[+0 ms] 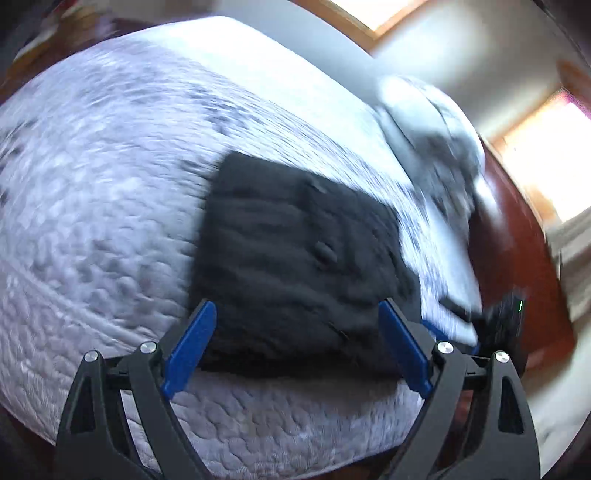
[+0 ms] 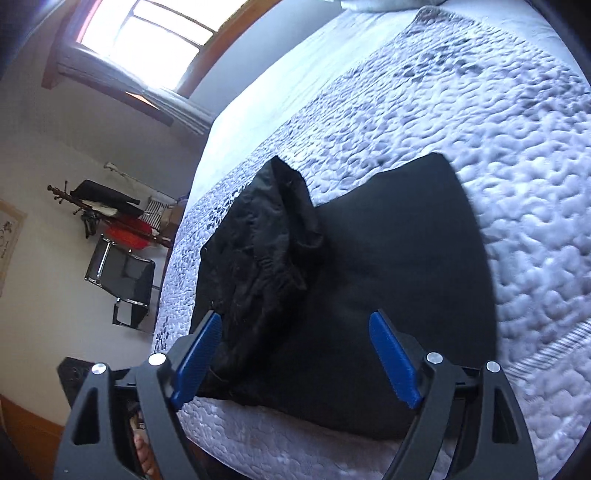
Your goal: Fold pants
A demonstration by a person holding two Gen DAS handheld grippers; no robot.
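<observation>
Black pants point(image 1: 295, 258) lie folded into a compact rectangle on the quilted bed. In the right wrist view the pants point(image 2: 369, 277) show a smooth folded panel on the right and a crumpled waistband part point(image 2: 266, 251) on the left. My left gripper point(image 1: 299, 336) is open and empty, hovering over the near edge of the pants. My right gripper point(image 2: 295, 350) is open and empty, above the pants' near edge. The right gripper also shows blurred at the right of the left wrist view point(image 1: 495, 325).
The grey-white quilted bedspread point(image 1: 92, 221) covers the bed, with pillows point(image 1: 424, 122) at the far end. Beside the bed are a black chair point(image 2: 122, 280), a rack with clothes point(image 2: 110, 210), windows point(image 2: 147, 33) and a wooden floor point(image 1: 517, 258).
</observation>
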